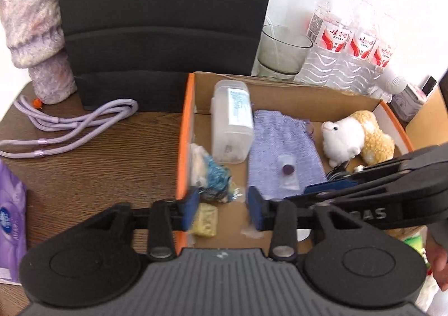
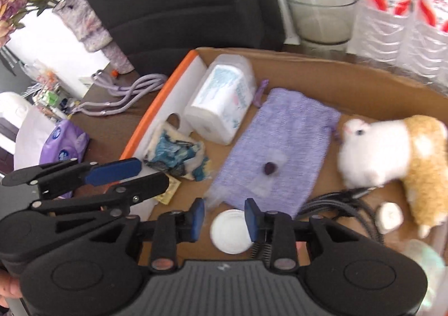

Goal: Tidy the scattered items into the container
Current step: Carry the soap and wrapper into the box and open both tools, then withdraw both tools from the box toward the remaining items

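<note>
An orange-rimmed cardboard box (image 1: 184, 131) (image 2: 156, 108) holds a white plastic case (image 1: 231, 122) (image 2: 221, 103), a purple knit pouch (image 1: 282, 153) (image 2: 277, 145), a plush sheep (image 1: 355, 136) (image 2: 392, 150), a blue-white wrapper (image 1: 215, 178) (image 2: 176, 156), a yellow packet (image 1: 205, 219), black cables (image 2: 336, 204) and a white lid (image 2: 231, 232). My left gripper (image 1: 224, 211) is open and empty over the box's near-left corner. My right gripper (image 2: 224, 220) is open and empty above the white lid. A lilac cord (image 1: 67, 128) (image 2: 123, 97) lies on the table left of the box.
A purple tissue pack (image 1: 11, 220) (image 2: 64, 145) lies on the brown table (image 1: 98, 170). A black chair back (image 1: 165, 27), a fuzzy vase (image 1: 36, 35), a glass bowl (image 1: 282, 50) (image 2: 322, 10) and water bottles (image 1: 350, 44) stand behind the box.
</note>
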A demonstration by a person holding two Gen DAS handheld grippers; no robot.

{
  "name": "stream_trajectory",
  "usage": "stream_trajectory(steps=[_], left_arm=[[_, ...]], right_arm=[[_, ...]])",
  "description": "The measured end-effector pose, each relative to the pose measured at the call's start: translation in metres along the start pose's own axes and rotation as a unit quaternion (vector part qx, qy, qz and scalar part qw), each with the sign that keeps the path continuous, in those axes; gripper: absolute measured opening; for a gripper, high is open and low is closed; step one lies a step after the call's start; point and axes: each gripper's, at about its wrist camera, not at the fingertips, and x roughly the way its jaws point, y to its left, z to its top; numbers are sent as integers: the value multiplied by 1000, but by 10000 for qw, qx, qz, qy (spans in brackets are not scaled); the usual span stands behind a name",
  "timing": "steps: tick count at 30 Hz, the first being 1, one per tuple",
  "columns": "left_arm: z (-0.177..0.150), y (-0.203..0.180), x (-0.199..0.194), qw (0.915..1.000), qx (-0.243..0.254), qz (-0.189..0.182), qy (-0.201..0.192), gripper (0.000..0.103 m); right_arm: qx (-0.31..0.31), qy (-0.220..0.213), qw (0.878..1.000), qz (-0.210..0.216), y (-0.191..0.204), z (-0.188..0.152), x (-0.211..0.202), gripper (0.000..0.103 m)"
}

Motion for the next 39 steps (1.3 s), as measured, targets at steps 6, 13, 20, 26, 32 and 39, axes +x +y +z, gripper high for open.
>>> stream_trajectory(steps=[6,13,20,26,32,39], left_arm=[[17,-37,13,9975,561,414,-121,83],[25,-56,13,9975,556,424,85,85],[19,-65,-8,9969,379,680,-73,94],[-6,-83,-47,9860,512,876,-1322,99],[-62,-87,-79,9484,449,391,-3113,102],[-89,-95,-101,9341,628,505,-3478,102]], right_arm=[[418,-289,9960,-728,-48,-2,-50,69],[736,-234,9870,-1409,-85,-7,-80,70],[639,-524,9841,-1570,-76,-25,-92,77],[129,-1727,9622,-2100,-43,-58,-108,82],[-65,-3537,9098,-2170,-22,-115,-119,86],[-397,-3748,8972,-2303,-4,-142,-127,86]])
